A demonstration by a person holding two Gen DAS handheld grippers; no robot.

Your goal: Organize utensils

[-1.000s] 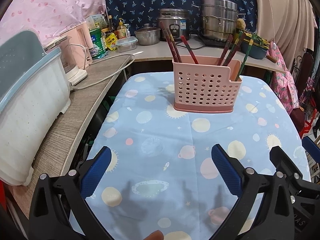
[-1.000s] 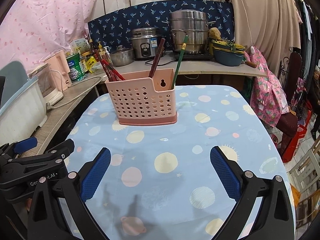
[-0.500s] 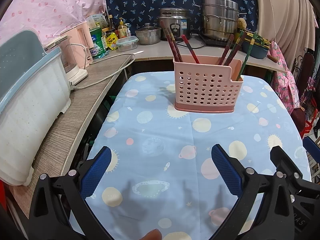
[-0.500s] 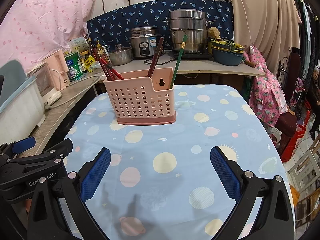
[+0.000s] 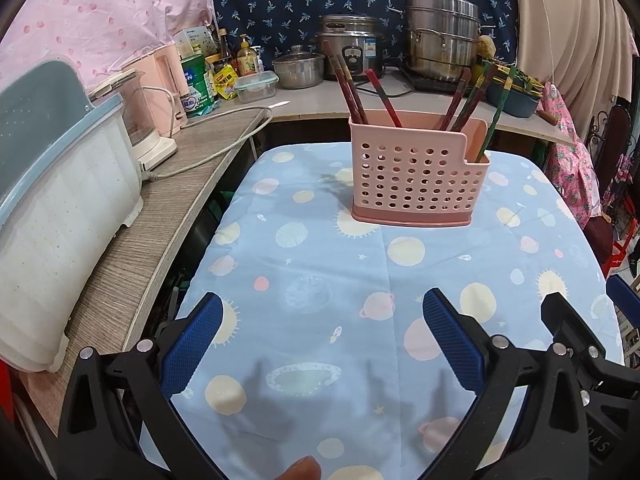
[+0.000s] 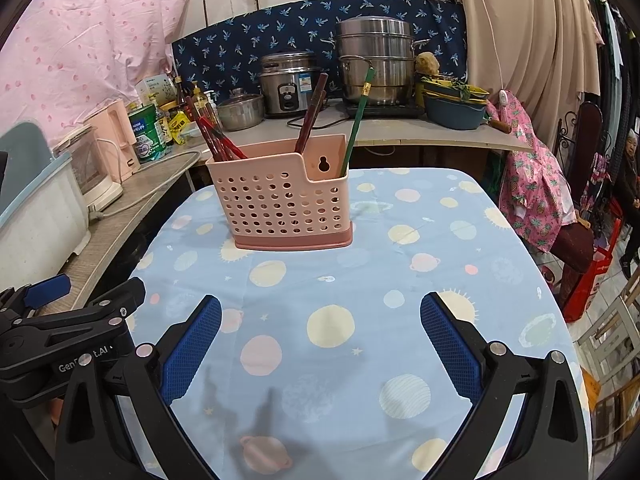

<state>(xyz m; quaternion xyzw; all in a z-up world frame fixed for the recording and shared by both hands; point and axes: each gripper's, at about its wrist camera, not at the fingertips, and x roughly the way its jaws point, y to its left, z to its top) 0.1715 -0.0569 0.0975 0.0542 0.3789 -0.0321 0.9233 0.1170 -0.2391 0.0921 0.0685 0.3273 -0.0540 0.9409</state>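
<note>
A pink perforated utensil holder (image 5: 416, 176) stands upright at the far middle of the blue planet-print tablecloth (image 5: 340, 280); it also shows in the right wrist view (image 6: 282, 200). Several dark red chopsticks (image 5: 348, 84) lean in its left compartment, more (image 5: 460, 100) in the middle, and green chopsticks (image 6: 358, 120) in the low right compartment. My left gripper (image 5: 322, 332) is open and empty, well short of the holder. My right gripper (image 6: 320, 332) is open and empty, beside the left one (image 6: 72, 320).
A wooden counter (image 5: 160, 216) runs along the left with a white-and-blue dish rack (image 5: 56, 208) and a pink blender (image 5: 144, 120). The back counter holds a rice cooker (image 5: 350, 52), a steel steamer pot (image 5: 444, 48) and bottles. Chairs and pink fabric (image 6: 532, 200) stand at the right.
Both grippers have drifted slightly, so the holder sits a little lower in the left view and higher in the right view. Both stay open and empty.
</note>
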